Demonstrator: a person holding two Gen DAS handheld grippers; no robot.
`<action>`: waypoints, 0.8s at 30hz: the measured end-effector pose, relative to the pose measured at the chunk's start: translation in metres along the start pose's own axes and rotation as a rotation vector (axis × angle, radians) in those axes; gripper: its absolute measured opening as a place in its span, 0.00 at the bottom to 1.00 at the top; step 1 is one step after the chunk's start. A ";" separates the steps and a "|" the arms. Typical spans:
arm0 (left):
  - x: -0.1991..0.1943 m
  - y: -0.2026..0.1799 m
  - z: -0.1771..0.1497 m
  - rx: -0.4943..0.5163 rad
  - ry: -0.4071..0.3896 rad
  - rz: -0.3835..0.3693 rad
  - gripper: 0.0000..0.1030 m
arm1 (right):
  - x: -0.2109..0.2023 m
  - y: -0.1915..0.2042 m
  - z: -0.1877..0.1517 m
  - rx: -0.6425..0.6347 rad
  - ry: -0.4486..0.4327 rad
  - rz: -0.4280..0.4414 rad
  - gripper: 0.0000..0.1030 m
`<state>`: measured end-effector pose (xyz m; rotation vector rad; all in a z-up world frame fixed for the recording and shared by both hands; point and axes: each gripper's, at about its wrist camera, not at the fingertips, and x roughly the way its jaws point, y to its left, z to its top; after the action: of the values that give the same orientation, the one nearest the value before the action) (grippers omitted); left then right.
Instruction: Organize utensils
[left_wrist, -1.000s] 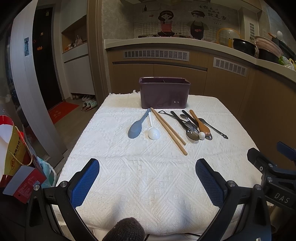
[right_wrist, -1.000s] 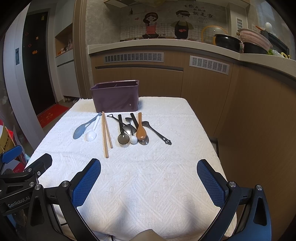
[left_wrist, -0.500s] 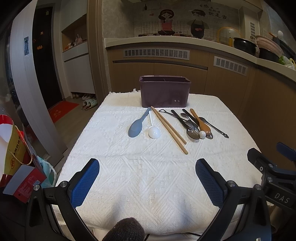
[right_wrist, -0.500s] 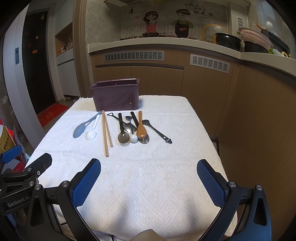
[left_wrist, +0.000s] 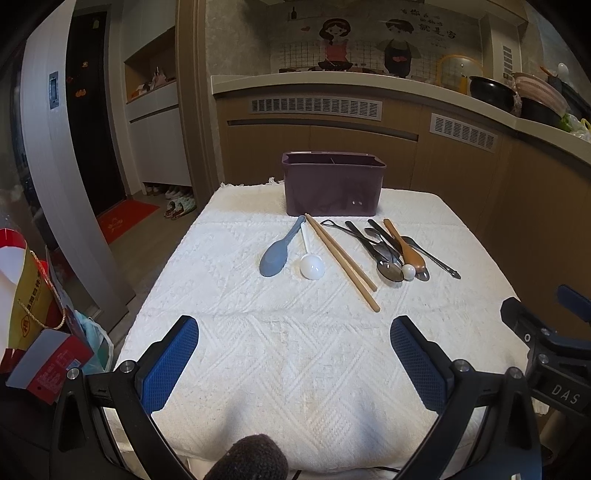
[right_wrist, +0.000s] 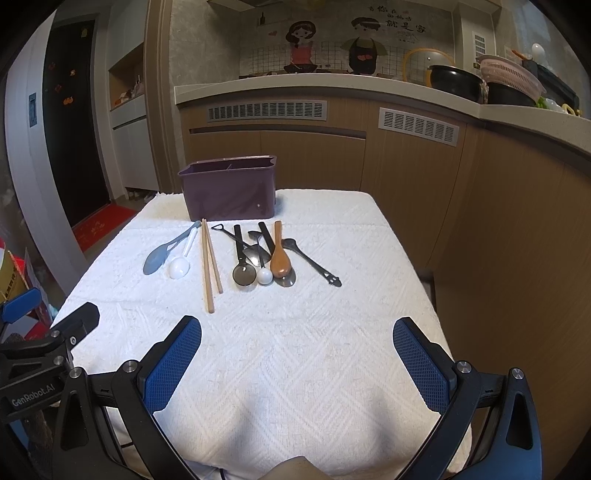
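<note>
My left gripper (left_wrist: 293, 360) is spread wide and holds nothing; ahead of it lie the grey-blue silicone spoon (left_wrist: 275, 254), the white plastic ladle spoon (left_wrist: 311, 263) and the pair of wooden chopsticks (left_wrist: 341, 256). All run lengthwise toward the dark purple plastic utensil box (left_wrist: 332, 190) at the table's far end. The crossed heap of metal and wooden spoons (right_wrist: 264, 260) lies further right, nearer my right gripper (right_wrist: 297, 363), which is equally released and empty. I judge the left should take the grey-blue spoon, closing across its handle.
</note>
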<state>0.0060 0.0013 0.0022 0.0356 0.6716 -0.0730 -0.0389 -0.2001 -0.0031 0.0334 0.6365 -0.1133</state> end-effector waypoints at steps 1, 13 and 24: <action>0.002 0.002 0.002 0.000 0.003 -0.005 1.00 | 0.001 -0.001 0.000 -0.003 0.000 -0.007 1.00; 0.069 0.043 0.080 -0.008 0.075 -0.139 1.00 | 0.032 -0.007 0.066 -0.173 -0.047 -0.084 1.00; 0.210 0.045 0.089 0.221 0.499 -0.195 0.67 | 0.135 -0.022 0.127 -0.218 0.167 0.047 1.00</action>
<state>0.2288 0.0289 -0.0586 0.2061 1.1630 -0.3334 0.1420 -0.2428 0.0189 -0.1540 0.8116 0.0045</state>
